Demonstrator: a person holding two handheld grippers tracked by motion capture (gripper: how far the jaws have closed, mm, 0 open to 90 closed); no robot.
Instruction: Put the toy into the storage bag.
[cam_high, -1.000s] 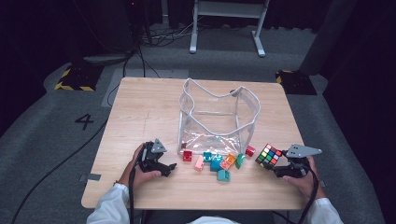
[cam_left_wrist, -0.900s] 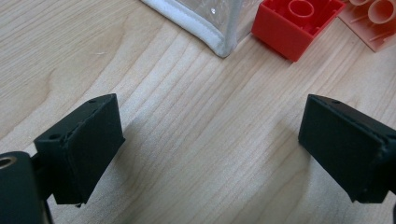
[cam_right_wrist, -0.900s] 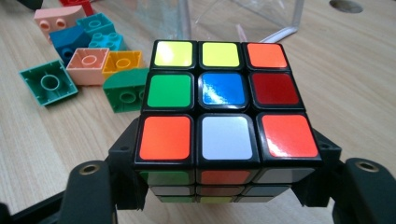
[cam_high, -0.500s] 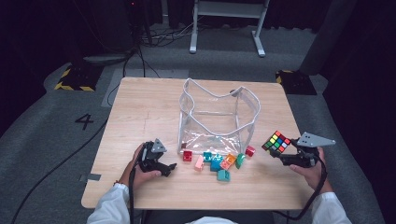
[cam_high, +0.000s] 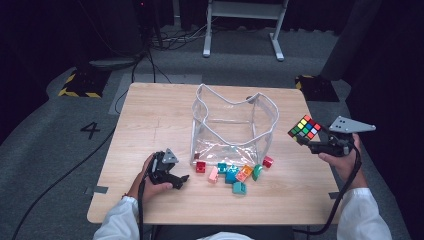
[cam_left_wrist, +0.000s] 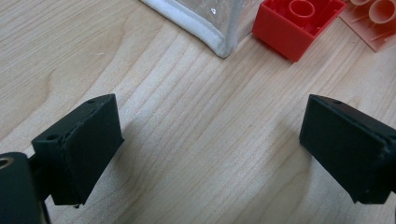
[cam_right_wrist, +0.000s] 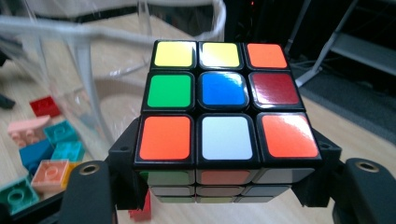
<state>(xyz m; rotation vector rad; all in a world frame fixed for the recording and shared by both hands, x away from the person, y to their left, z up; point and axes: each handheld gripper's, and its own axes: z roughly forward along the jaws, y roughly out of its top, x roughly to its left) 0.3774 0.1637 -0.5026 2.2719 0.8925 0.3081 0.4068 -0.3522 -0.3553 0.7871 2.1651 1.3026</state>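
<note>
A scrambled puzzle cube (cam_high: 304, 127) (cam_right_wrist: 224, 116) hangs in the air past the table's right edge, with my right gripper (cam_high: 312, 141) (cam_right_wrist: 224, 182) shut on its lower sides. A clear plastic bag (cam_high: 232, 127) with white trim stands open in the middle of the table; in the right gripper view its rim (cam_right_wrist: 140, 32) lies just behind the cube. Several coloured building blocks (cam_high: 232, 172) lie in front of the bag. My left gripper (cam_high: 181, 181) (cam_left_wrist: 210, 144) rests low over the wood at the front left, open with nothing between its jaws, near a red block (cam_left_wrist: 296, 23).
The wooden table (cam_high: 150, 120) has bare room at the left and back. A metal stand (cam_high: 242, 20) and cables lie on the grey floor beyond. A yellow-black marked block (cam_high: 80, 82) sits on the floor at the left.
My right gripper has lifted the cube off the table's front right and carried it up and to the right. The left gripper has stayed where it was.
</note>
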